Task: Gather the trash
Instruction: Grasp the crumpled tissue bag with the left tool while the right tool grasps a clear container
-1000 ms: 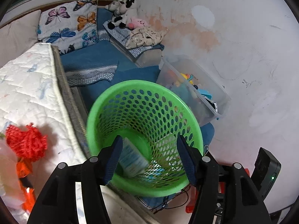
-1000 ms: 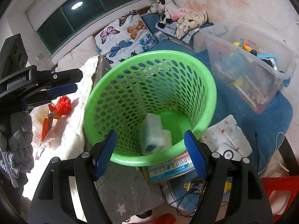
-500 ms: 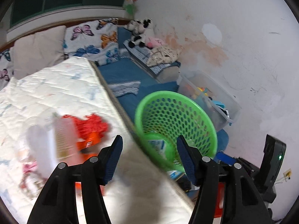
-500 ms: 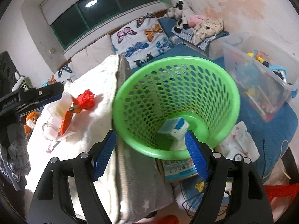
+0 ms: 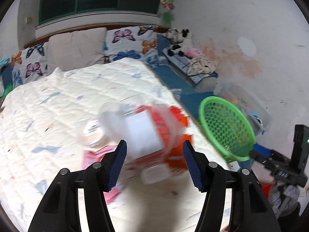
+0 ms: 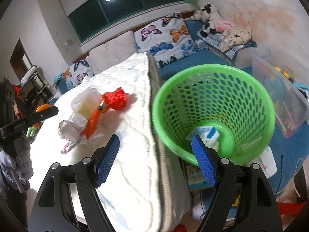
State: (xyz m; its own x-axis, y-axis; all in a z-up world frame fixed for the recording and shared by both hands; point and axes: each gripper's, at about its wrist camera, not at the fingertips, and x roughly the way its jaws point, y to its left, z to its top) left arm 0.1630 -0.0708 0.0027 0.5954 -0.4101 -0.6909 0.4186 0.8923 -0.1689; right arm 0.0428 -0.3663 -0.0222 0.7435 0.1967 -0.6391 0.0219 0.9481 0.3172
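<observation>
Bedroom, white quilted mattress (image 6: 133, 154) against butterfly pillows (image 6: 164, 42). Trash pile near mattress's right edge: clear plastic container (image 6: 86, 102), red net ball (image 6: 116, 98), orange wrapper (image 6: 92, 120), all touching; blurred in the left wrist view (image 5: 146, 133). Green mesh basket (image 6: 249, 104) just beside that edge, off the mattress; a blue-and-white carton (image 6: 207, 133) lies at its bottom. Clear storage bin (image 6: 285, 94) of toys beyond the basket. Left gripper (image 5: 154, 164) spread wide above the pile, nothing between its fingers. Right gripper (image 6: 155, 162) also spread, empty, straddling the mattress edge and basket rim.
</observation>
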